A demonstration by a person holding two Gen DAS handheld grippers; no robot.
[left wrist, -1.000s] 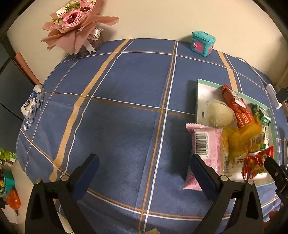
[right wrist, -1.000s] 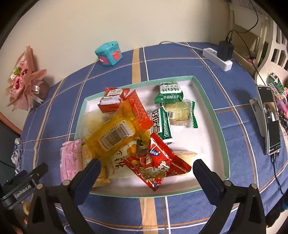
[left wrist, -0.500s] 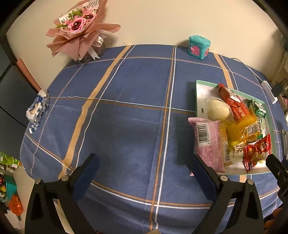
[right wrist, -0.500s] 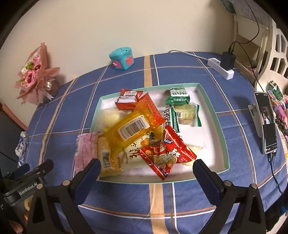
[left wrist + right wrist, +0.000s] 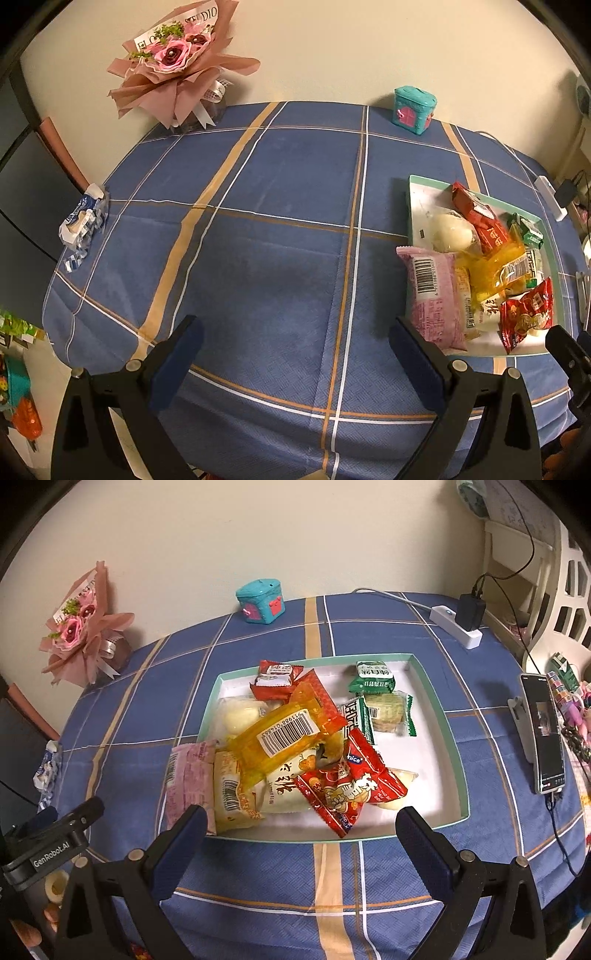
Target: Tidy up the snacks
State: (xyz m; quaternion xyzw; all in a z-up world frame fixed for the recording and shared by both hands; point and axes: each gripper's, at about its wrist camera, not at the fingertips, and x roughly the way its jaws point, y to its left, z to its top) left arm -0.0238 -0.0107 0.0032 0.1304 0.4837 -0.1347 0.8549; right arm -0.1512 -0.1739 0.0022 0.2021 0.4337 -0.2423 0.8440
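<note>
The desk (image 5: 280, 229), covered in a blue plaid cloth, fills both views. On its right half sits a shallow tray (image 5: 436, 705) with a mint-green rim and white floor, and the snacks are heaped in its left and middle part. A pink packet (image 5: 188, 779) hangs over the tray's left rim onto the cloth. Beside it lies a yellow packet (image 5: 280, 738) with its barcode up, resting on the pile, and a red packet (image 5: 351, 786) lies near the front rim. Two green packets (image 5: 373, 677) lie toward the back.

A pink paper bouquet (image 5: 177, 70) stands at the far left edge against the wall, and a teal toy box (image 5: 413, 109) stands at the far edge.

The left gripper (image 5: 295, 354) hovers over bare cloth, spread wide and holding nothing. The right gripper (image 5: 301, 834) hovers before the tray's front rim, equally wide and empty.
</note>
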